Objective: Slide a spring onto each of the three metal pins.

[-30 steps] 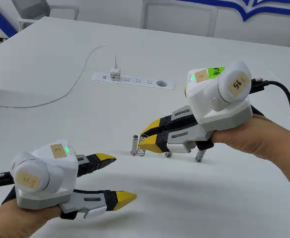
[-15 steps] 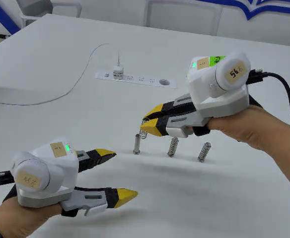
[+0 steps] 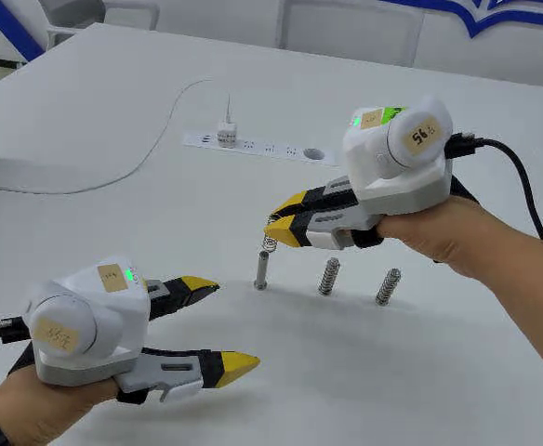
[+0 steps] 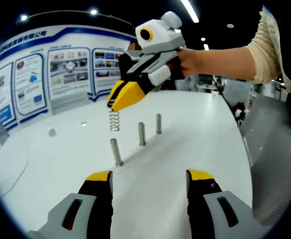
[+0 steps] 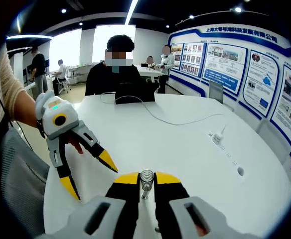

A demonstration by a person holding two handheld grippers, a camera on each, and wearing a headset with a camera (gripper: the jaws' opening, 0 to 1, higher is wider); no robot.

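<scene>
The right hand-held gripper (image 3: 281, 228) is clenched, its yellow tips pinching the top coils of a spring (image 3: 270, 243) that hangs down from them, upright and slightly tilted. The spring is in the air just above the bare pin (image 3: 261, 269), a short grey metal post standing upright on the white counter (image 3: 113, 111). The left gripper view shows a small gap between the spring's lower end and the pin's top. To the right of the bare pin stand the second pin (image 3: 328, 276) and the third pin (image 3: 388, 286), each with a spring already around it, the three forming a row. The left hand-held gripper (image 3: 223, 323) is released, its jaws spread wide and holding nothing, low over the counter and well apart from the pins. The right gripper view looks straight down the closed jaws at the spring's coils between the tips, a detail the head view gives only from the side, and it also shows a person (image 5: 116, 74) seated at the counter's far end. A white power strip (image 3: 258, 147) lies beyond the pins.
</scene>
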